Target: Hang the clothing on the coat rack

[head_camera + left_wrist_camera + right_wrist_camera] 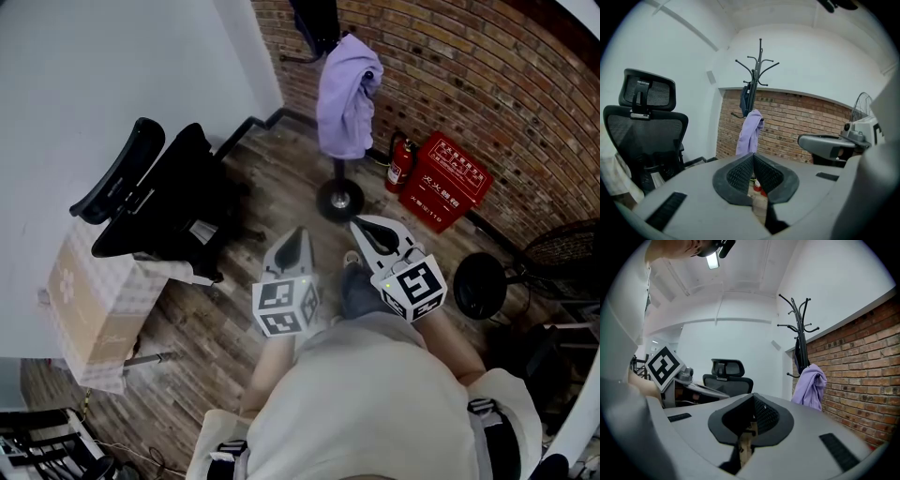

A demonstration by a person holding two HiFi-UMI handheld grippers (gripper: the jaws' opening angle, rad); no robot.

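Note:
A lilac garment (pixel 348 94) hangs on the black coat rack (pixel 338 199) by the brick wall, with a dark garment (pixel 316 23) above it. From the left gripper view the lilac garment (pixel 750 132) drapes from a lower hook of the rack (pixel 759 70), and the right gripper view shows the lilac garment (pixel 809 386) on the rack (pixel 799 319) too. My left gripper (pixel 298 236) and right gripper (pixel 358 227) are held side by side in front of the person, well short of the rack. Both are shut and empty.
A black office chair (pixel 155 192) stands at the left beside a cardboard box (pixel 89 305). A red fire-equipment box (pixel 445 181) and an extinguisher (pixel 398 162) sit against the brick wall. A floor fan (pixel 562 253) stands at the right. The floor is wood planks.

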